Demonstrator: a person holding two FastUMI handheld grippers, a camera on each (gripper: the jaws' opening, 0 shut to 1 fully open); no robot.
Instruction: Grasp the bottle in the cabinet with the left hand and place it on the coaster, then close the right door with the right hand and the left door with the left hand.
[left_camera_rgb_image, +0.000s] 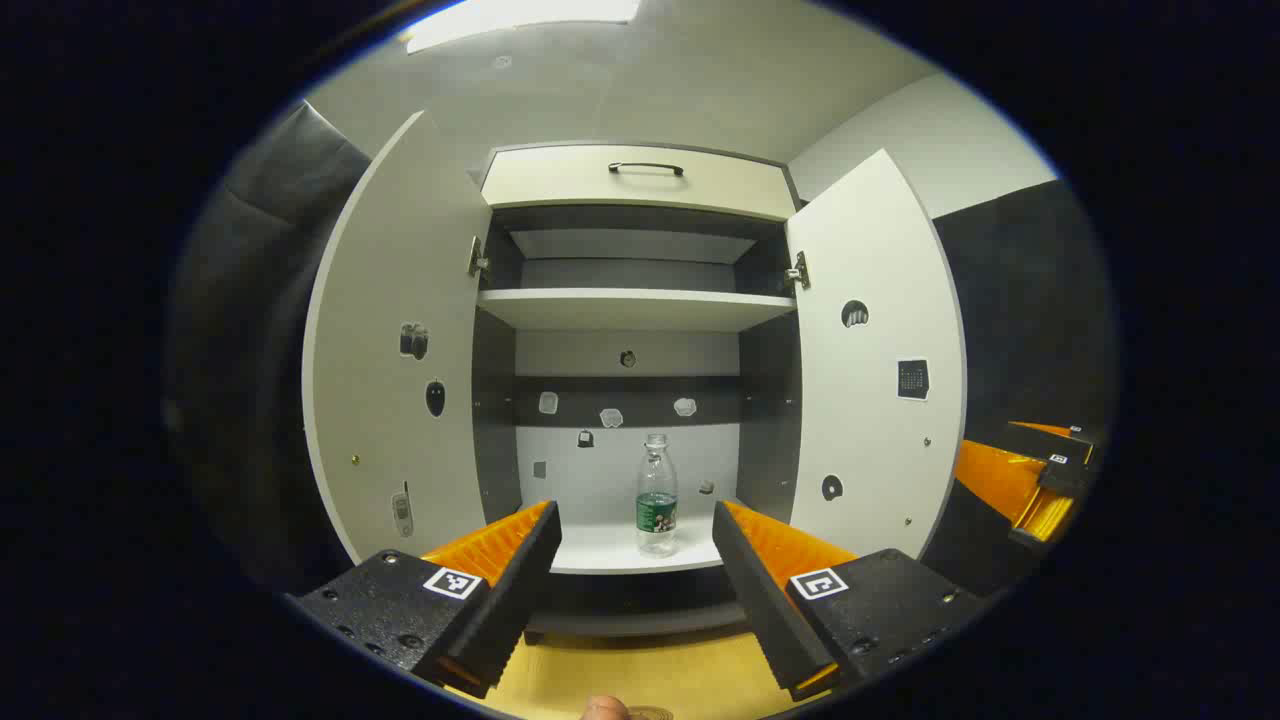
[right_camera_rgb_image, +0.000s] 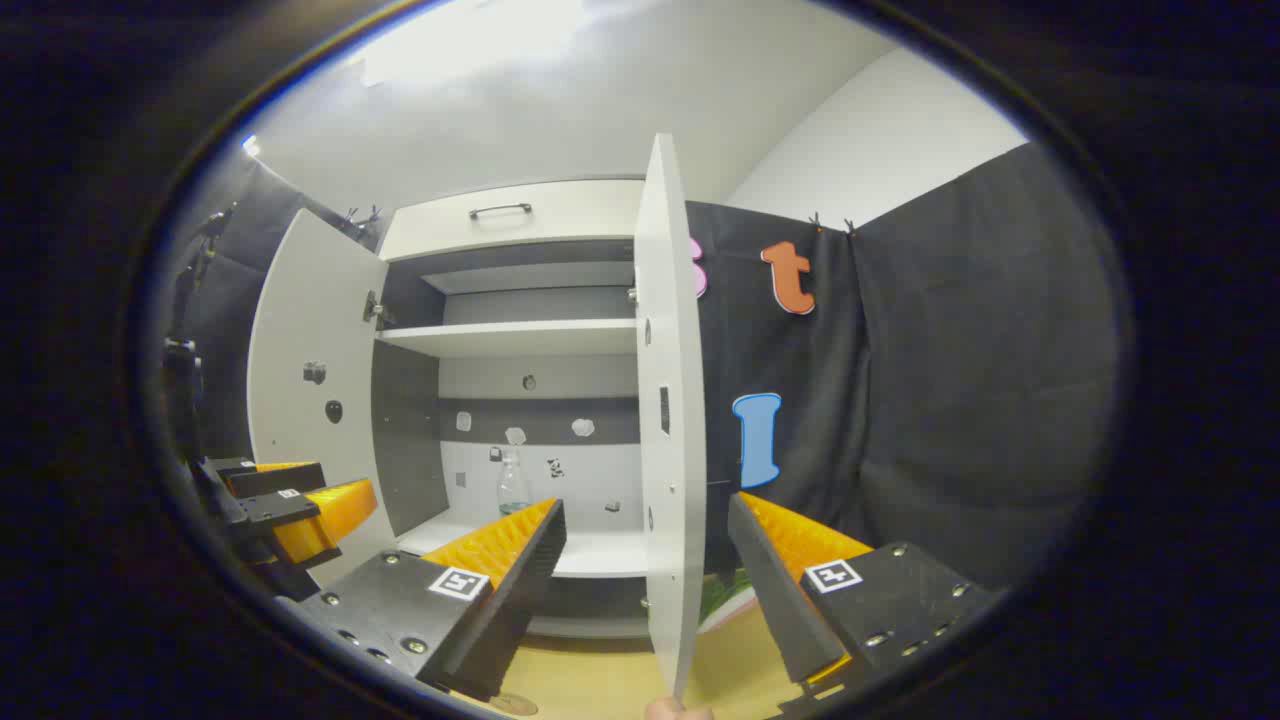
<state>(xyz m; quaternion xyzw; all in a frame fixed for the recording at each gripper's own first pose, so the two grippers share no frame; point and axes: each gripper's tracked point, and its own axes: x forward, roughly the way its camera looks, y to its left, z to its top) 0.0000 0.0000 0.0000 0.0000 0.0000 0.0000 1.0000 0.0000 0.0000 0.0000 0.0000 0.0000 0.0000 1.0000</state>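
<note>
Bottle (left_camera_rgb_image: 657, 497), clear plastic, green-labelled, stands upright on the white cabinet's (left_camera_rgb_image: 640, 190) bottom shelf; both doors open, both grippers' jaws spread, holding nothing.

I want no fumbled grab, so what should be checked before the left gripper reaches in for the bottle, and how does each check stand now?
1. Bottle upright on the lower shelf: ok.
2. Left gripper open, bottle lined up in the gap between its fingers: ok.
3. Left door and right door swung open, leaving the way in free: ok.
4. Nothing standing near the bottle on the shelf: ok.
5. Right gripper open, out by the right door's edge, away from the left gripper's path: ok.
6. Coaster ready to take the bottle: cannot tell.
</note>
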